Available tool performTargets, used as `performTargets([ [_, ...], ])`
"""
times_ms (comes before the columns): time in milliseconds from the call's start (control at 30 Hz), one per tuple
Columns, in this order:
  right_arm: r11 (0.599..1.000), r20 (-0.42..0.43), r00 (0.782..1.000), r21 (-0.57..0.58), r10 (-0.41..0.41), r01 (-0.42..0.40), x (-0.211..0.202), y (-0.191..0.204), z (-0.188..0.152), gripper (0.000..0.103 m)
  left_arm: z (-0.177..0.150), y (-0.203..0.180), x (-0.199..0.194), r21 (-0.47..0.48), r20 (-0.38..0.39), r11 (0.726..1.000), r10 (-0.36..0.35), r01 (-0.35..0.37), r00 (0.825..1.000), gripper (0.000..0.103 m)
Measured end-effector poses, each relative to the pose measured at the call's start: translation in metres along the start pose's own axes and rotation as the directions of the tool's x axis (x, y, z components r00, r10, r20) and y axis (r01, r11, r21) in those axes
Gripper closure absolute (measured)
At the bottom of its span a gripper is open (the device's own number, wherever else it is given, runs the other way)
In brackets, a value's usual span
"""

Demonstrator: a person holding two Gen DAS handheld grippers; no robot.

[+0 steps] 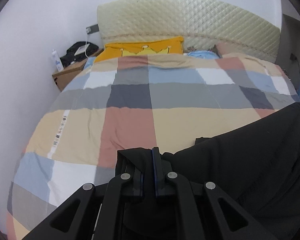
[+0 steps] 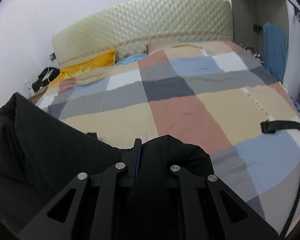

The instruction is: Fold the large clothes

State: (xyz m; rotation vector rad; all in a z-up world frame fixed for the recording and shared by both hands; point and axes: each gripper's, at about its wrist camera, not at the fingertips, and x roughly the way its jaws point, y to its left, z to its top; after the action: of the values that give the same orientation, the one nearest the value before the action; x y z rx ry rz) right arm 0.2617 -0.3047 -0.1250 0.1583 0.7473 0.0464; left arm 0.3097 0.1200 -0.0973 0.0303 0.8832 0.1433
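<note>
A bed with a checked quilt fills both views, a quilted cream headboard at its far end. I note a yellow cushion against the headboard and a wooden nightstand to its left. The black garment lies at the quilt's near edge, opposite the headboard. My left gripper is clamped on one fold of it; my right gripper pinches another bunch of the same cloth.

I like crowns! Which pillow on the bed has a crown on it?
The yellow pillow by the headboard has it; the blue pillow beside it is plain.
</note>
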Motion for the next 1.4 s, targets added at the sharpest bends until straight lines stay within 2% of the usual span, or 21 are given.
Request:
performTargets([
  [200,0.999,-0.008,0.999,0.037,0.039,-0.038,0.004,-0.006,-0.006,0.087,-0.002,-0.01,0.024,0.041,-0.064,0.999,-0.011,0.014,0.998,0.095],
  [300,0.998,-0.006,0.998,0.04,0.055,-0.055,-0.001,-0.006,-0.006,0.086,-0.006,0.0,0.021,0.008,-0.068,0.998,-0.065,0.066,0.996,0.095],
  [467,0.999,0.005,0.999,-0.003,0.044,-0.044,-0.016,-0.002,-0.009,0.084,-0.014,0.023,-0.004,-0.045,-0.018,0.986,-0.161,0.16,0.987,0.094],
  [633,0.993,0.018,0.994,0.059,0.104,-0.105,-0.039,-0.011,-0.015,0.078,-0.024,0.051,-0.027,-0.111,-0.06,0.957,-0.277,0.27,0.959,0.089],
  [700,0.99,0.029,0.992,0.071,0.121,-0.123,-0.048,-0.012,-0.018,0.071,-0.031,0.066,-0.039,-0.14,-0.069,0.942,-0.318,0.306,0.946,0.082],
  [733,0.989,0.038,0.991,0.073,0.127,-0.13,-0.056,-0.012,-0.021,0.069,-0.034,0.072,-0.045,-0.145,-0.068,0.939,-0.324,0.312,0.944,0.071],
  [767,0.989,0.042,0.991,0.073,0.128,-0.131,-0.059,-0.011,-0.021,0.065,-0.038,0.077,-0.052,-0.146,-0.066,0.938,-0.325,0.313,0.943,0.045],
  [833,0.99,0.052,0.992,0.068,0.118,-0.121,-0.07,-0.01,-0.025,0.058,-0.046,0.092,-0.069,-0.151,-0.033,0.946,-0.295,0.287,0.955,0.017],
  [867,0.991,0.055,0.992,0.069,0.114,-0.117,-0.074,-0.011,-0.027,0.053,-0.049,0.1,-0.077,-0.154,-0.002,0.944,-0.297,0.293,0.955,0.017],
  [933,0.993,0.072,0.994,0.07,0.088,-0.093,-0.082,-0.011,-0.029,0.033,-0.056,0.113,-0.091,-0.152,0.022,0.946,-0.287,0.287,0.958,0.017],
  [967,0.995,0.084,0.995,0.07,0.058,-0.064,-0.086,-0.012,-0.03,0.014,-0.059,0.117,-0.097,-0.15,0.031,0.948,-0.277,0.279,0.96,0.017],
  [1000,0.998,0.121,0.993,0.069,0.006,-0.015,-0.095,-0.013,-0.032,0.007,-0.063,0.121,-0.104,-0.152,0.047,0.95,-0.267,0.272,0.962,0.017],
  [1100,0.996,0.186,0.982,0.084,-0.013,-0.002,-0.116,-0.017,-0.037,0.007,-0.071,0.126,-0.122,-0.158,0.09,0.95,-0.258,0.269,0.962,0.017],
  [1200,0.996,0.253,0.967,0.084,0.012,-0.034,-0.139,-0.013,-0.046,0.007,-0.076,0.112,-0.137,-0.126,0.135,0.95,-0.268,0.285,0.954,0.017],
  [1333,0.994,0.317,0.944,0.02,0.094,-0.105,-0.161,0.013,-0.063,0.007,-0.081,0.069,-0.144,-0.03,0.148,0.95,-0.302,0.31,0.942,0.017],
  [1400,0.987,0.296,0.942,-0.011,0.158,-0.161,-0.161,0.027,-0.071,0.008,-0.082,0.04,-0.144,0.022,0.161,0.953,-0.301,0.302,0.94,0.017],
])
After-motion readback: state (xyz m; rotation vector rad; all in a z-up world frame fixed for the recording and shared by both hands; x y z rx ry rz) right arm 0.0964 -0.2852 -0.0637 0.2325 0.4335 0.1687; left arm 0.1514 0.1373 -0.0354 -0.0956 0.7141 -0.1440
